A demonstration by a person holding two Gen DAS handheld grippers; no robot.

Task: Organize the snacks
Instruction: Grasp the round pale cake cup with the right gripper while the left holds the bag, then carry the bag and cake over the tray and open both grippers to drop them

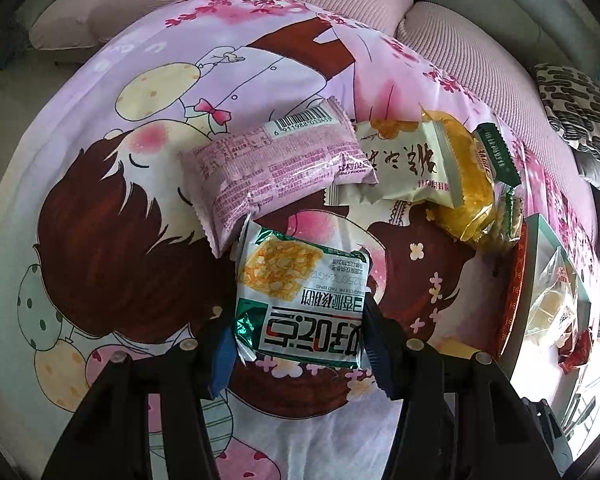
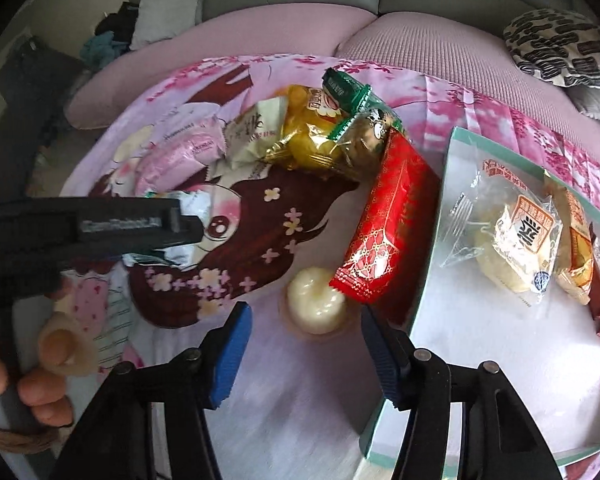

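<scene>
My left gripper (image 1: 298, 346) has its jaws on either side of a green and white cracker packet (image 1: 300, 300) lying on the cartoon-print cloth; the pads touch its edges. Beyond it lie a pink packet (image 1: 272, 172), a cream packet (image 1: 404, 160) and a yellow cake pack (image 1: 468, 184). My right gripper (image 2: 306, 356) is open around a small white jelly cup (image 2: 316, 304) on the cloth. A red packet (image 2: 388, 220) leans against the white box lid (image 2: 480, 344), which holds a clear-wrapped pastry (image 2: 508, 248) and other packets.
The left gripper's body (image 2: 100, 228) and the hand holding it cross the left of the right wrist view. A pink sofa cushion (image 2: 420, 48) and a black and white pillow (image 2: 560, 44) lie behind the cloth.
</scene>
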